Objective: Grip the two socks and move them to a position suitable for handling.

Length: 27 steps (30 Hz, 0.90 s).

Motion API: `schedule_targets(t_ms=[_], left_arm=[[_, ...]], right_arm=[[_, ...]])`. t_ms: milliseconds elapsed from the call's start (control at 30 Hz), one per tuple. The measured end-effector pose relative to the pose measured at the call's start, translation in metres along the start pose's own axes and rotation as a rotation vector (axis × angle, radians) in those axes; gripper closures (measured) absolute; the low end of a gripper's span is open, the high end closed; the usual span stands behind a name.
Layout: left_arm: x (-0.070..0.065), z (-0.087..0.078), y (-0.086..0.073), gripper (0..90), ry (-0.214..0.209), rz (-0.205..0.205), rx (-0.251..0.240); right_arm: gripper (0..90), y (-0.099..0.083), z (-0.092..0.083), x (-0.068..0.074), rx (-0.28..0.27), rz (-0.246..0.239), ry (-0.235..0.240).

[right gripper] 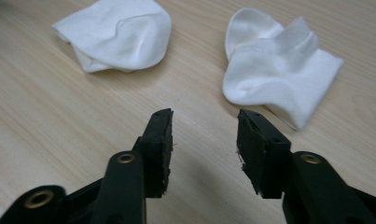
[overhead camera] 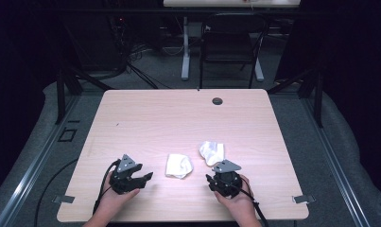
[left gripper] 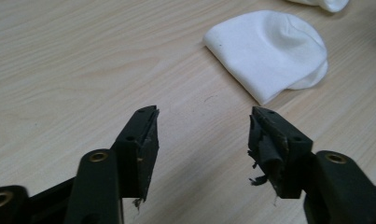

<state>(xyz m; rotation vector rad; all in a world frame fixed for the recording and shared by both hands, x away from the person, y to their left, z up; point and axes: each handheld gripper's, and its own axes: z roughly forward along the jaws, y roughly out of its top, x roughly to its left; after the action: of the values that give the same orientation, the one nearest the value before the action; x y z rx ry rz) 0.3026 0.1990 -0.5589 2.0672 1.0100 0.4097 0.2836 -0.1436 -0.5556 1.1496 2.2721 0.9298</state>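
Both the left gripper (overhead camera: 142,178) and right gripper (overhead camera: 215,182) hover with jaws spread and empty over the wooden table (overhead camera: 145,118), two white socks (overhead camera: 178,166) (overhead camera: 212,152) lying just ahead between them

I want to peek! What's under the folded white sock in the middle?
The folded white sock lies flat on the wooden table. A second layer of it peeks out at one edge. Whatever might sit beneath is covered. Both tongs are open and apart from it.
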Motion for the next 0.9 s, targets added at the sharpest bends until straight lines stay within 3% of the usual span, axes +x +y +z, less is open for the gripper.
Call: schedule_targets(t_ms=[100,233,300,400,467,633,700,800,900], left_arm=[[-0.004,-0.002,-0.001,47.3,-0.001,0.025,0.000],[-0.006,0.001,-0.002,47.6,-0.016,0.032,0.003],[-0.005,0.001,-0.002,47.5,-0.019,0.043,-0.002],[-0.004,0.002,-0.001,46.4,-0.026,0.028,-0.004],[-0.004,0.002,-0.001,45.3,-0.030,0.023,-0.003],[-0.006,0.000,0.001,45.3,-0.036,0.021,-0.015],[-0.007,0.000,0.001,47.0,-0.035,0.017,-0.022],[-0.007,0.002,0.000,49.2,-0.050,0.004,-0.016],[-0.008,0.004,0.000,48.5,-0.038,0.019,-0.010]], right_arm=[[61.7,-0.002,0.000,0.004,0.018,-0.039,0.003],[60.8,-0.004,0.003,0.008,0.023,-0.034,0.031],[58.6,-0.004,0.007,0.010,0.035,-0.043,0.015],[57.4,-0.004,0.008,0.011,0.035,-0.047,0.021],[57.9,-0.004,0.006,0.014,0.008,-0.062,0.014],[60.6,-0.002,0.001,0.017,-0.011,-0.045,0.041],[63.1,-0.002,0.000,0.018,-0.012,-0.033,0.071],[64.1,-0.002,-0.001,0.020,-0.008,-0.039,0.068],[61.1,-0.003,0.001,0.020,0.000,-0.040,0.070]])
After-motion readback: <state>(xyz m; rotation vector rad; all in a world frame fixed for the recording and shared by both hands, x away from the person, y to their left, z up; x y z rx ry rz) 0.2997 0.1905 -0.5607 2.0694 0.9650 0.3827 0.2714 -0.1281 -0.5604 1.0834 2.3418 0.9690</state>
